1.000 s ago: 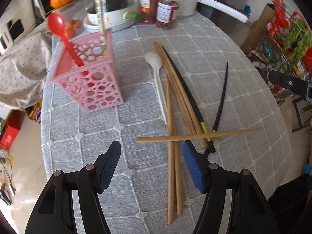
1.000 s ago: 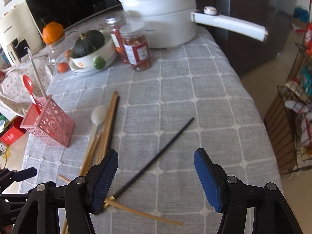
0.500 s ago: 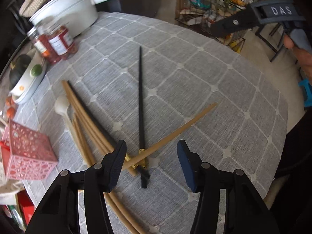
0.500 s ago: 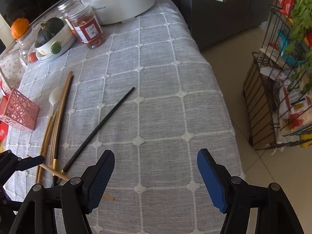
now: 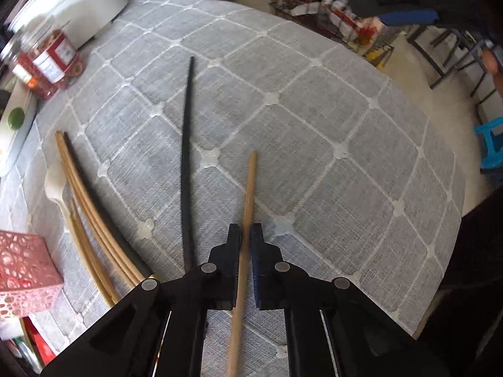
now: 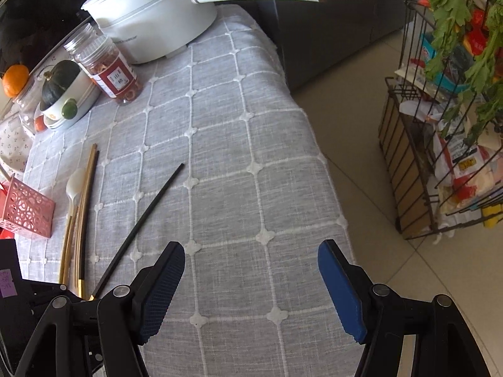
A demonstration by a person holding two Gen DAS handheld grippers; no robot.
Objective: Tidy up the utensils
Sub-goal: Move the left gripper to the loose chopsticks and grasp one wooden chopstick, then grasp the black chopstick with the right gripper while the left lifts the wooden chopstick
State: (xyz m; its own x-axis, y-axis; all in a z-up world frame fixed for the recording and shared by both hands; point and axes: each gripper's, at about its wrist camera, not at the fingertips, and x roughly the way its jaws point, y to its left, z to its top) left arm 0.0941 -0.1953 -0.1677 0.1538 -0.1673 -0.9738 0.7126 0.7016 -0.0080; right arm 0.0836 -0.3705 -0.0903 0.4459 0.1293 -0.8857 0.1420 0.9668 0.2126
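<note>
My left gripper (image 5: 245, 235) is shut on a wooden chopstick (image 5: 249, 188) that points forward over the grey checked tablecloth (image 5: 314, 132). A black chopstick (image 5: 187, 144) lies just left of it. More wooden and black chopsticks (image 5: 91, 216) and a white spoon (image 5: 55, 185) lie further left. The pink utensil basket (image 5: 22, 279) stands at the far left. My right gripper (image 6: 251, 270) is open and empty above the table's near right corner. The right wrist view also shows the black chopstick (image 6: 141, 220), the chopstick bundle (image 6: 83, 207), the spoon (image 6: 75, 185) and the basket (image 6: 25, 210).
A white pot (image 6: 151, 9) with a long handle, red-labelled jars (image 6: 113, 69) and a bowl with a squash (image 6: 66, 94) stand at the table's back. A wire rack with greens (image 6: 446, 125) stands on the floor to the right. The table edge (image 6: 327, 163) drops off at right.
My left gripper has closed on the wooden chopstick, which now points straight ahead between the fingers. The right gripper has drifted toward the table's right edge and stays open.
</note>
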